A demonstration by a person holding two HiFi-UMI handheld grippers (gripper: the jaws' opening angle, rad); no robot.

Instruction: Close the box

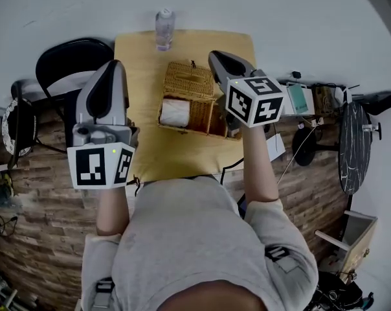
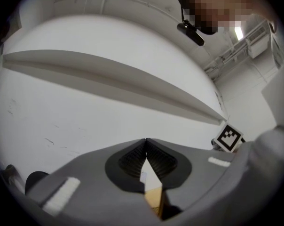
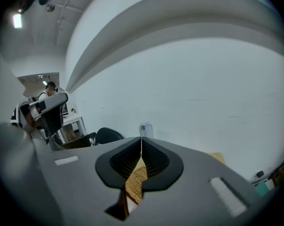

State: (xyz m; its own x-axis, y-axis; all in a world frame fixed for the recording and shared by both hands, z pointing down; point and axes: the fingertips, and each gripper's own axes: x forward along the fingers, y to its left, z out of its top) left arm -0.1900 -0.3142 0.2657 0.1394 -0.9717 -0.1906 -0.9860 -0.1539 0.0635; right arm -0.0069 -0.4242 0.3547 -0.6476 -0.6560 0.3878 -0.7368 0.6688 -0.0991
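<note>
Head view: left gripper (image 1: 116, 65) sits left of the open wicker box (image 1: 199, 113), right gripper (image 1: 214, 55) above its right edge; both jaw pairs together, empty.

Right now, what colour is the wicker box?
The wicker box is light tan, woven; clearest in the head view.

The box (image 1: 202, 114) is a small rectangular basket of tan woven wicker. It sits upright near the middle of the light wooden bench (image 1: 176, 157), square to the bench's edges. It is open. Its lid (image 1: 189, 78), of the same weave, is swung up and back along the far long side, and a dark slot shows in the lid's middle. The inside is exposed from above, and a white bundle (image 1: 175, 112) lies in its left half. In the right gripper view only a sliver of the weave (image 3: 135, 179) shows.
</note>
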